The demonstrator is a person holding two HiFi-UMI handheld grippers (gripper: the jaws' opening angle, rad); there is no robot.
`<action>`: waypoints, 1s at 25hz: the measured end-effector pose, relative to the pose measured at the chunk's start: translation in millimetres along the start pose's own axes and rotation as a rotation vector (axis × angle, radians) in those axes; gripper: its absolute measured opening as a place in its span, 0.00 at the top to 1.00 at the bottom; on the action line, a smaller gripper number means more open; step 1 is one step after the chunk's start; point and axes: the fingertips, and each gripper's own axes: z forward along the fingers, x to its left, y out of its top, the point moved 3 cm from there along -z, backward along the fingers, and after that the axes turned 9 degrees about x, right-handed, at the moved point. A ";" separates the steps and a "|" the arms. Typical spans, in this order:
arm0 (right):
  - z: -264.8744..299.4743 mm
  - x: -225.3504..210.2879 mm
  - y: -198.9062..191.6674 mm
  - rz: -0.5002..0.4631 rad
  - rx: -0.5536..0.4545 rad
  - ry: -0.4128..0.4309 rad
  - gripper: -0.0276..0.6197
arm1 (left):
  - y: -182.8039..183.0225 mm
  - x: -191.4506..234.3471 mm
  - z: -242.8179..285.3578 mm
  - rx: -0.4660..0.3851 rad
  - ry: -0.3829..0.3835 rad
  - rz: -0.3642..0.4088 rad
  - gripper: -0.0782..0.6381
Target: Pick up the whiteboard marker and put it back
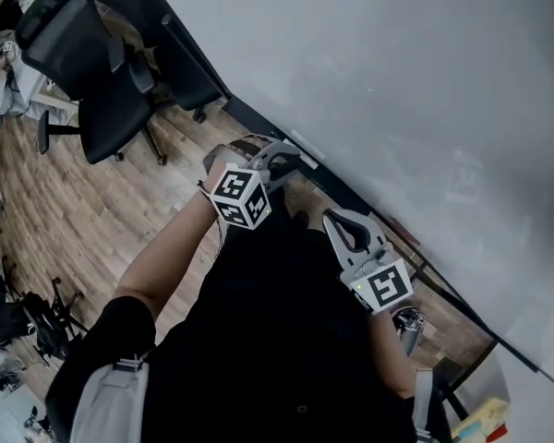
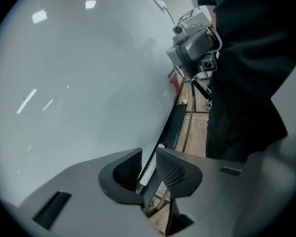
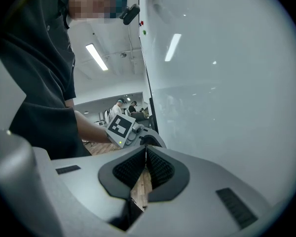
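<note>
- We hold the left gripper (image 1: 279,162) at frame centre, angled toward the upper right, jaws apart.
- We hold the right gripper (image 1: 348,229) right of centre, jaws closed together.

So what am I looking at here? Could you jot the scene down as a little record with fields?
Setting: a person stands at a whiteboard, with wood floor and black office chairs nearby
Left gripper: open, jaws either side of a white whiteboard marker, not pressing on it
Marker's place: along the dark ledge at the board's bottom edge
Right gripper: shut, nothing between its jaws
Task stage: marker seems back at the ledge
</note>
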 end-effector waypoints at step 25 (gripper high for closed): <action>-2.1 -3.8 -13.8 0.019 0.041 0.005 0.93 | -31.4 -9.0 59.1 0.212 -0.031 0.234 0.71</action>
